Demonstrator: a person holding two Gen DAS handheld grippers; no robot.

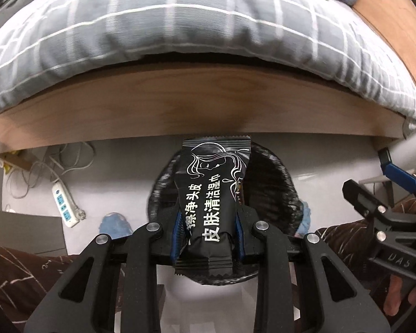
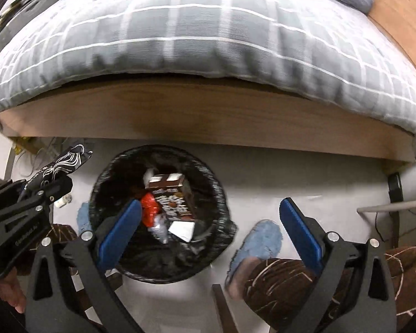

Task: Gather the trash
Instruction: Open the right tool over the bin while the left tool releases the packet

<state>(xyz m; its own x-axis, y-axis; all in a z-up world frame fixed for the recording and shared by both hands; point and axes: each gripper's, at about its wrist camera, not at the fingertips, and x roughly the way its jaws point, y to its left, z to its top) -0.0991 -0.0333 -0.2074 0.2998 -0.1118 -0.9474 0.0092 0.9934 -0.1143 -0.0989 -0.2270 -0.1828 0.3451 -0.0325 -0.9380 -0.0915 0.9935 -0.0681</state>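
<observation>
Trash fills the black-lined bin point(image 2: 158, 213) on the pale floor beside the wooden bed frame point(image 2: 208, 116): a brown carton point(image 2: 170, 197), an orange wrapper point(image 2: 149, 211). The left gripper point(image 1: 209, 230) pinches a black wet-wipe packet point(image 1: 213, 202) over the bin. The right gripper point(image 2: 210, 222) hangs with fingers spread wide, nothing between them.

Black wet-wipe sachet point(image 1: 212, 202), white line drawing and white characters, crimped ends, standing upright, pinched mid-body. Behind it, round black-lined bin point(image 2: 216, 191) on pale floor, holding brown carton point(image 2: 170, 197) at 12 o'clock, red wrapper point(image 2: 149, 212) at 9.
</observation>
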